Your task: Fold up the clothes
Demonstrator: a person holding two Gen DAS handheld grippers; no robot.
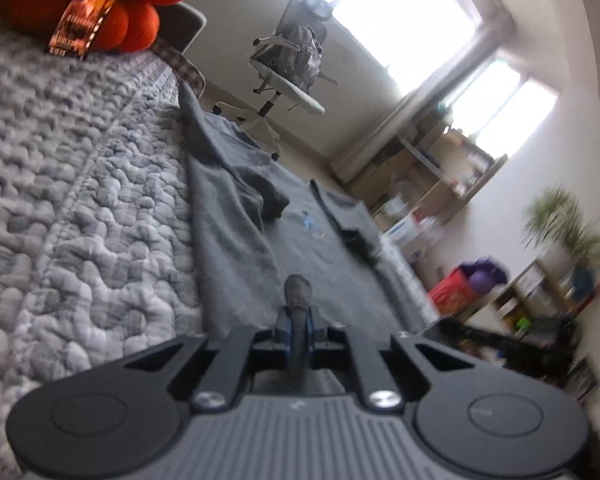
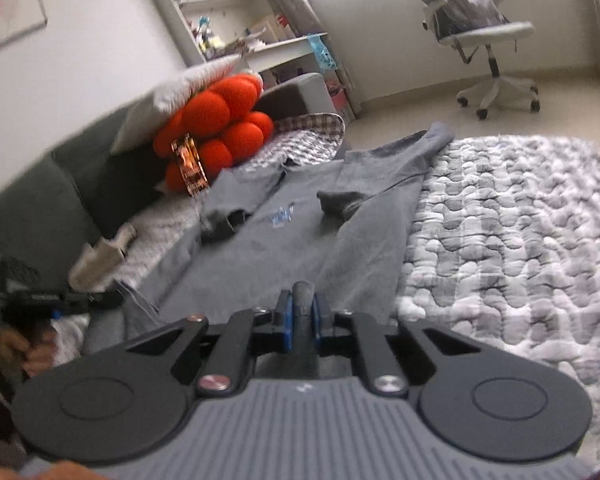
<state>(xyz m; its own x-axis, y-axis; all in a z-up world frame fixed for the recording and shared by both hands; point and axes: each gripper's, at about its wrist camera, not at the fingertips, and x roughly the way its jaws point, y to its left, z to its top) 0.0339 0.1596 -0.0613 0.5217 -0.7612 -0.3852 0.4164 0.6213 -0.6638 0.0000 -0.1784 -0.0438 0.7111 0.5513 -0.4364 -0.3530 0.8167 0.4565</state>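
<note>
Both grippers' jaws are closed on pinches of grey fabric: left gripper (image 1: 298, 308) and right gripper (image 2: 303, 308) each grip the near hem of the grey sweatshirt (image 2: 276, 248). Garment lies front-up on the quilted grey bedspread (image 2: 520, 240), both sleeves already turned in across the chest. Judged step: bottom-to-collar fold. Next move needs both hem corners carried forward together, evenly. Soft knit, ribbed cuffs; puckered quilt.

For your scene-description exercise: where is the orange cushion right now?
In the right wrist view the orange cushion sits upper left, at the head of the bed against a grey pillow, just beyond the grey shirt.
</note>
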